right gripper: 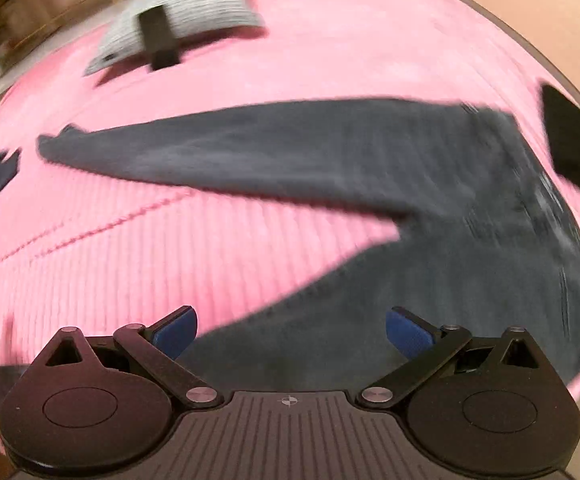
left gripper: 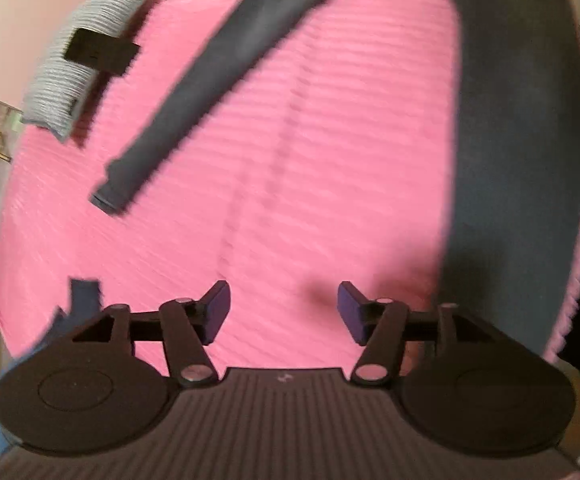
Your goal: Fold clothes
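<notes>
Left gripper (left gripper: 283, 312) hangs over bare pink bedspread (left gripper: 290, 160), jaws apart, nothing between them. Its view catches only a trouser leg (left gripper: 193, 92) slanting away and more dark cloth down the right edge. Right gripper (right gripper: 292, 334) spread wide too, empty, hovering above the trousers (right gripper: 330, 160); this view gives both legs splayed flat on the bedspread. Farther back, a folded grey knit (right gripper: 193, 12) with a black object (right gripper: 159, 36) lying on it.
</notes>
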A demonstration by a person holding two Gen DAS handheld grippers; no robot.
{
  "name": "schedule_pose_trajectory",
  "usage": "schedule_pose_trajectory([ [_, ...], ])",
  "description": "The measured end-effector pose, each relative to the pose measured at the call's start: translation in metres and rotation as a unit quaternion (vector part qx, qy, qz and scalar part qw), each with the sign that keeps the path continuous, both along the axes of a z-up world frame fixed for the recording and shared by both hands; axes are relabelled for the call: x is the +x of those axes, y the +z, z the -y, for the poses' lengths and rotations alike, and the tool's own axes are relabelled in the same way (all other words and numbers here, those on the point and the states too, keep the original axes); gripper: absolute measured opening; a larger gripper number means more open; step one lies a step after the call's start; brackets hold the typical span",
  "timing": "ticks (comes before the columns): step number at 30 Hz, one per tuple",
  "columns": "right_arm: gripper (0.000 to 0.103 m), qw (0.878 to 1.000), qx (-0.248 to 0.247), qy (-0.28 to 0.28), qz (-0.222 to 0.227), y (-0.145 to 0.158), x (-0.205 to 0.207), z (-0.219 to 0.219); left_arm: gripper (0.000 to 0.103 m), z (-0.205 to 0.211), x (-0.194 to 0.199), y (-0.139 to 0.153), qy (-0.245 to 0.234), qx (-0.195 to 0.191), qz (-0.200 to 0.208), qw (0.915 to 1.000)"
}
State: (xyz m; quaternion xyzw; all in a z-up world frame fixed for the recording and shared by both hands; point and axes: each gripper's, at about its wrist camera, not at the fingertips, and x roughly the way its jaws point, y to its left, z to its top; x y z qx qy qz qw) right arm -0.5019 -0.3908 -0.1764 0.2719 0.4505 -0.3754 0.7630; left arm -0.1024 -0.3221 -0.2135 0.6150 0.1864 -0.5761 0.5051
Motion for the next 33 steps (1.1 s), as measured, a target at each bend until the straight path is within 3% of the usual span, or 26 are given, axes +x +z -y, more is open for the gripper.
schedule_pose_trajectory([
  [3, 0.103, 0.996, -0.016, 0.092, -0.001, -0.005, 0.029, 0.023, 0.069, 0.046, 0.008, 0.005, 0.011, -0.014, 0.015, 0.9997],
  [8, 0.103, 0.973, -0.056, 0.224, -0.021, -0.025, 0.071, 0.071, 0.072, 0.128, 0.037, -0.007, 0.015, -0.027, 0.043, 0.9986],
  [12, 0.103, 0.966, -0.070, 0.249, -0.031, -0.033, 0.088, 0.104, 0.082, 0.178, 0.068, -0.021, -0.023, -0.026, 0.071, 0.9969],
  [17, 0.103, 0.955, -0.095, 0.276, -0.057, -0.045, 0.108, 0.117, 0.090, 0.224, 0.123, -0.054, -0.083, -0.004, 0.049, 0.9954],
  [23, 0.103, 0.964, -0.073, 0.248, -0.065, -0.061, 0.120, 0.111, 0.088, 0.253, 0.170, -0.094, -0.119, 0.059, 0.029, 0.9906],
  [24, 0.103, 0.965, -0.066, 0.244, -0.068, -0.065, 0.122, 0.108, 0.075, 0.255, 0.175, -0.099, -0.113, 0.078, 0.019, 0.9903],
  [25, 0.103, 0.966, -0.059, 0.240, -0.070, -0.069, 0.124, 0.105, 0.037, 0.256, 0.181, -0.101, -0.098, 0.100, 0.004, 0.9902],
  [27, 0.103, 0.968, -0.047, 0.237, -0.074, -0.076, 0.128, 0.099, 0.007, 0.248, 0.184, -0.091, -0.075, 0.104, -0.026, 0.9914],
  [29, 0.103, 0.966, -0.042, 0.243, -0.075, -0.079, 0.133, 0.092, 0.000, 0.227, 0.176, -0.069, -0.072, 0.080, -0.035, 0.9936],
  [33, 0.103, 0.968, -0.046, 0.233, -0.075, -0.069, 0.137, 0.088, 0.000, 0.165, 0.145, -0.004, -0.070, 0.053, -0.076, 0.9932],
])
